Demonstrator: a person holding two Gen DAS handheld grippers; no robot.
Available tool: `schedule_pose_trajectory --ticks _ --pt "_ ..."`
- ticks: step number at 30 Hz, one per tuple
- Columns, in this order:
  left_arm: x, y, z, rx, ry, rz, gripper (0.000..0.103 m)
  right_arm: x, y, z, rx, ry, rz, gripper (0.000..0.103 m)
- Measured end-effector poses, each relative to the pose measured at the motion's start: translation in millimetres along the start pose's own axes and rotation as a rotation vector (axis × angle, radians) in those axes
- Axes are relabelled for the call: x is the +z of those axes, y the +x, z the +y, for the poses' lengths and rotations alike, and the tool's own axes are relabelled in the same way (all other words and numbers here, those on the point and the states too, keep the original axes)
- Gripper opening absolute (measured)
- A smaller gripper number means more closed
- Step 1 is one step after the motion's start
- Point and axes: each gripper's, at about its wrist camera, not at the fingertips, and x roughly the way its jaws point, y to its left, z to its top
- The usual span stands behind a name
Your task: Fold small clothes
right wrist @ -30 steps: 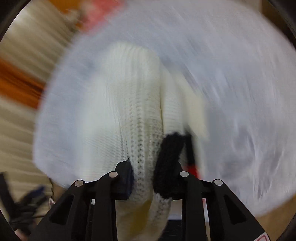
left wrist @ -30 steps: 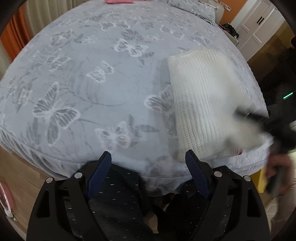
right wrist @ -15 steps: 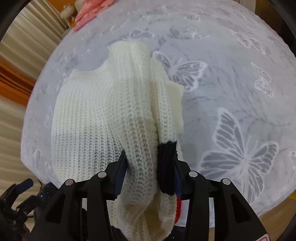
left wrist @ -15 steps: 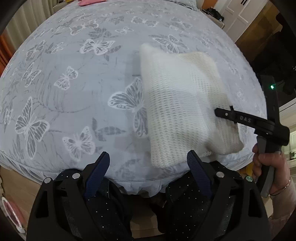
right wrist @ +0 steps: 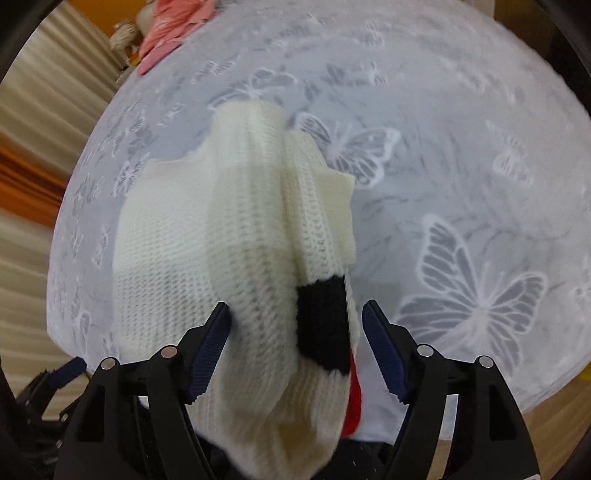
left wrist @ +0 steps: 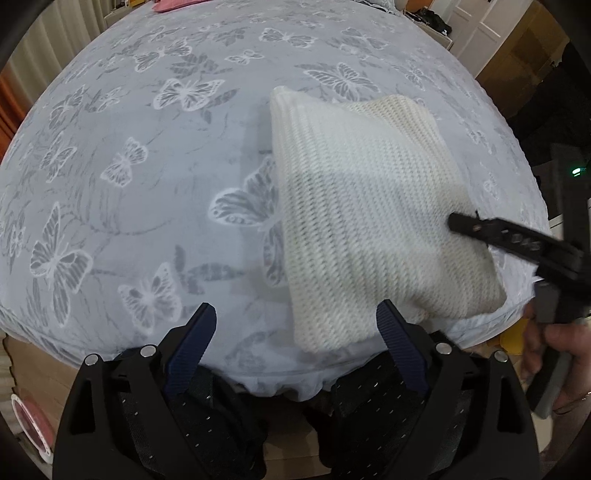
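A folded cream knit garment (left wrist: 369, 221) lies near the front right edge of the bed; in the right wrist view (right wrist: 229, 240) it shows a black patch (right wrist: 325, 325) and a red bit at its near end. My right gripper (right wrist: 295, 328) is open, its jaws spread on either side of the garment's near end. One finger of it shows in the left wrist view (left wrist: 480, 229), over the garment. My left gripper (left wrist: 295, 325) is open and empty at the bed's front edge, just left of the garment.
The bed (left wrist: 147, 166) has a grey butterfly-print cover. A pink item (right wrist: 170, 29) lies at its far end. White doors (left wrist: 480, 29) stand at the far right. Curtains (right wrist: 40, 147) hang beside the bed.
My right gripper has opened and let go of the garment, which now rests on the bed. The left gripper moved slightly closer over the bed edge.
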Motion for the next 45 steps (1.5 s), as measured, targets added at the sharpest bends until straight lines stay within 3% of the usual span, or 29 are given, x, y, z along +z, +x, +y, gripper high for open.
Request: schedule_pose_trajectory --ticks 3,11,20,22,23,24,25,26,27,29,32,38,41,43,44,45 --pt "13 11 -1 -0.045 -0.038 0.013 0.093 4 12 -4 0.0 0.012 0.006 0.084" --pt "43 63 0 -0.056 -0.114 0.093 0.093 6 33 -18 0.137 0.154 0.062 0.085" --pt "52 83 7 -0.124 -0.155 0.123 0.097 18 45 -17 0.18 0.195 0.078 0.087" --pt "53 90 13 -0.15 -0.189 0.146 0.098 20 53 -19 0.201 0.211 0.099 0.092" --pt "53 94 14 -0.168 -0.205 0.156 0.098 21 55 -19 0.213 0.222 0.101 0.092" --pt "53 98 18 -0.201 -0.227 0.166 0.097 20 55 -20 0.23 0.229 0.091 0.083" --pt "53 102 21 -0.253 -0.245 0.17 0.095 18 53 -20 0.263 0.22 0.083 0.064" --pt "54 103 23 -0.301 -0.253 0.169 0.072 17 51 -19 0.284 0.209 0.078 0.059" --pt "55 105 25 -0.373 -0.253 0.177 0.061 17 44 -13 0.275 0.188 0.071 0.052" --pt "59 97 32 -0.404 -0.256 0.168 0.045 17 30 0 0.267 0.132 0.047 0.048" --pt "64 65 48 -0.451 -0.256 0.111 0.04 20 6 27 0.292 0.071 0.006 0.047" --pt "76 -30 98 -0.456 -0.223 -0.058 0.04 22 -54 104 0.436 -0.047 -0.122 0.046" --pt "74 -62 127 -0.411 -0.188 -0.107 0.047 19 -52 138 0.482 -0.074 -0.135 0.052" --pt "66 -58 151 -0.337 -0.186 -0.104 0.063 14 -17 149 0.437 -0.081 -0.109 0.064" --pt "60 -44 162 -0.251 -0.197 -0.11 0.073 12 -5 151 0.396 -0.091 -0.107 0.064" --pt "55 -35 170 -0.169 -0.204 -0.108 0.073 8 16 154 0.27 -0.122 -0.097 0.063"
